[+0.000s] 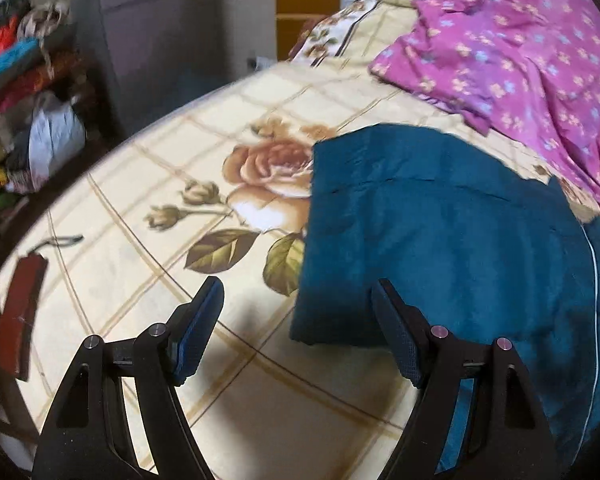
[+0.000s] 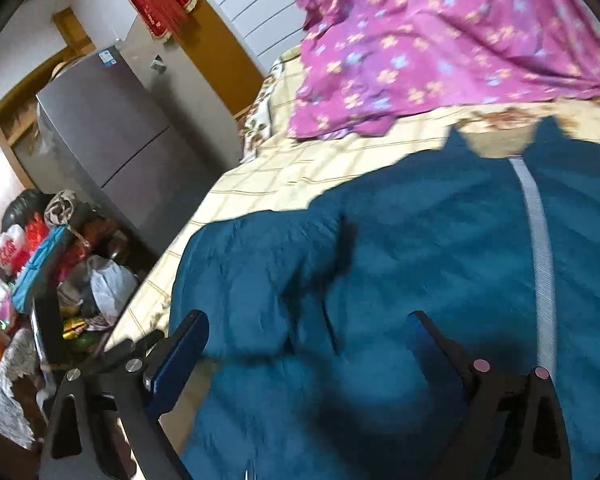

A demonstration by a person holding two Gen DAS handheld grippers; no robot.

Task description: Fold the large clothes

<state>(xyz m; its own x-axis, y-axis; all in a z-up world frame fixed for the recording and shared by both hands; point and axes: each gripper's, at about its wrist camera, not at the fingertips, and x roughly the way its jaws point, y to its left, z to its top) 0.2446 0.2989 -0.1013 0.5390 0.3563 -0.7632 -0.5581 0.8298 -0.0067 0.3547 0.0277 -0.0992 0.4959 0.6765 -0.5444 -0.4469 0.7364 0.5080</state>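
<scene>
A teal fleece zip-up jacket [image 2: 400,264] lies flat on the cream rose-print bed [image 1: 172,184]. The left gripper [image 1: 296,312] hovers at its near-left edge, jaws apart and empty. The right gripper [image 2: 308,340] hangs over the jacket, likewise parted.

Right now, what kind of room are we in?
Probably a bedroom at home: a bed with a rose-print sheet, a teal jacket and a purple flowered cloth on it, a grey fridge beside it.

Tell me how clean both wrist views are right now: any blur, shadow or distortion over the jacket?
Left wrist: fairly sharp, fisheye bends the bed; a dark shadow falls beside the jacket, by the left gripper. Right wrist: motion blur smears the jacket and the pink cloth; shadow darkens the jacket ahead of the right gripper.
</scene>
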